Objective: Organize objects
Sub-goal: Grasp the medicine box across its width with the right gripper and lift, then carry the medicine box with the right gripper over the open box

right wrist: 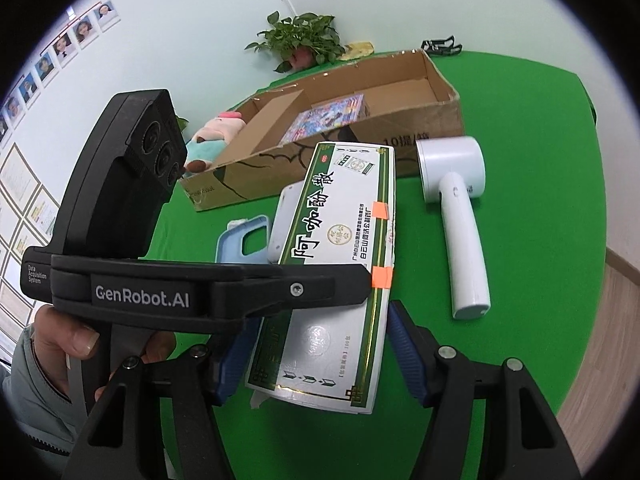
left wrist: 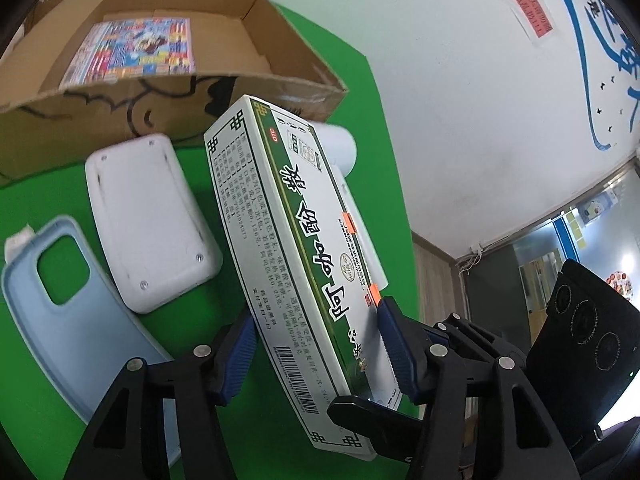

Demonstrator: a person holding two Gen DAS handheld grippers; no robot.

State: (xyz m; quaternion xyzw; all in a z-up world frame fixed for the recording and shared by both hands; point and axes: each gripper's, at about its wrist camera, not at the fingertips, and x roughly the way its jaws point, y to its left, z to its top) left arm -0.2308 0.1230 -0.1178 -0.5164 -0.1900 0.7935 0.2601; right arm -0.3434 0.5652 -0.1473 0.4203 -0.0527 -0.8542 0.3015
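Medicine box (left wrist: 288,248) clenched between both tools, left (left wrist: 316,356) and right (right wrist: 316,356); colourful booklet (right wrist: 328,118) alone inside cardboard box (right wrist: 440,120).

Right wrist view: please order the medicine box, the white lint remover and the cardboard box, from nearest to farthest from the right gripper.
1. Medicine box: between the fingers of the right gripper.
2. White lint remover: on the green cloth, to the right.
3. Cardboard box: farthest, behind both.

1. The left wrist view looks steeply down along its fingers, close over the green table (left wrist: 120,208), toward the cardboard box (left wrist: 168,92).
2. The right wrist view faces likewise, nearby.
3. Both share the medicine box (right wrist: 340,248).
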